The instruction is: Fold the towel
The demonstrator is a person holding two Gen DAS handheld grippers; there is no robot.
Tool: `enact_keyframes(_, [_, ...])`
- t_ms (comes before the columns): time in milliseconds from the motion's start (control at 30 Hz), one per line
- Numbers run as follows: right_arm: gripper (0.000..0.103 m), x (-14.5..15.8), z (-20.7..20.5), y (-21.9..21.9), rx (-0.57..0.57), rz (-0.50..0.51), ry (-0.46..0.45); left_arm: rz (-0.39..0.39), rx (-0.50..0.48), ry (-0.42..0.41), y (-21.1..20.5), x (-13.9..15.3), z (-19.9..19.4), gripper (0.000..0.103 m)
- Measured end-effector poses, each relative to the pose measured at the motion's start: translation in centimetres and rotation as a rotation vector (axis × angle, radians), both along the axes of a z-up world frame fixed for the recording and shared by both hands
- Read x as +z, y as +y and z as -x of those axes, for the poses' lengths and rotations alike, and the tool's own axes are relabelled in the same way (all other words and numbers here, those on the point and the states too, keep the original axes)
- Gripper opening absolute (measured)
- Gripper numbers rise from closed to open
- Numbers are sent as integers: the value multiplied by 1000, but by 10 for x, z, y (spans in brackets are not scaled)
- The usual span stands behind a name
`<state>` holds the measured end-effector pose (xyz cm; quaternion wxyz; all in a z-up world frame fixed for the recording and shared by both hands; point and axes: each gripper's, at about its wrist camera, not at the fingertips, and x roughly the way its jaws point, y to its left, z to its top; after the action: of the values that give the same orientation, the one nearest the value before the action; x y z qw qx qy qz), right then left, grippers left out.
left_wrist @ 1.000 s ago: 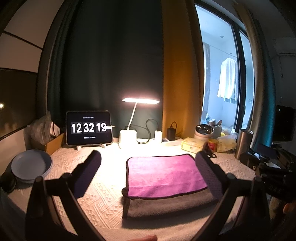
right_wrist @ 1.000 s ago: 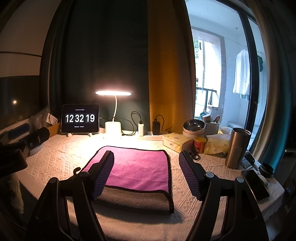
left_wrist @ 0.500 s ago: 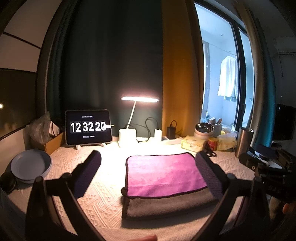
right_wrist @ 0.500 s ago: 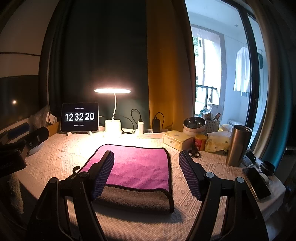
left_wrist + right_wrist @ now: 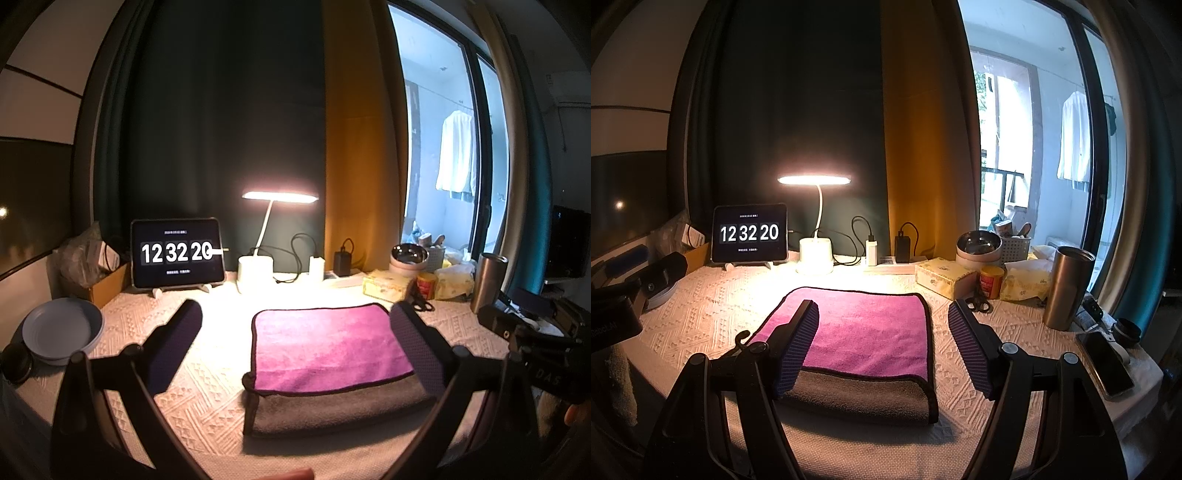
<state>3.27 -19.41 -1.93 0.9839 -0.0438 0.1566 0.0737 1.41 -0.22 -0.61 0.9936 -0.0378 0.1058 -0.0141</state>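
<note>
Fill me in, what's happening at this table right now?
A person holds two handheld grippers over a towel on the white patterned tablecloth. The towel lies folded, magenta side up, with a gray layer showing along its near edge. The left gripper and right gripper are both open and hold nothing; their fingers hover above the towel. A lit desk lamp and a tablet clock stand behind it.
</note>
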Motion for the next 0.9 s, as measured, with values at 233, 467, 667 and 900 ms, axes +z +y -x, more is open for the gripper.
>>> enact_keyframes(233, [76, -1, -2, -1, 0, -3, 4, -3, 1, 4, 0, 0, -1, 102])
enact_keyframes(467, [76, -2, -5, -1, 0, -5, 9, -4, 0, 12, 0, -2, -3, 102])
enact_keyframes(667, [76, -4, -14, -3, 0, -10, 26, -9, -2, 60, -1, -6, -17, 102])
enact_keyframes(900, [76, -12, -28, -9, -3, -7, 70, 8, -29, 256, 4, -29, -51, 102])
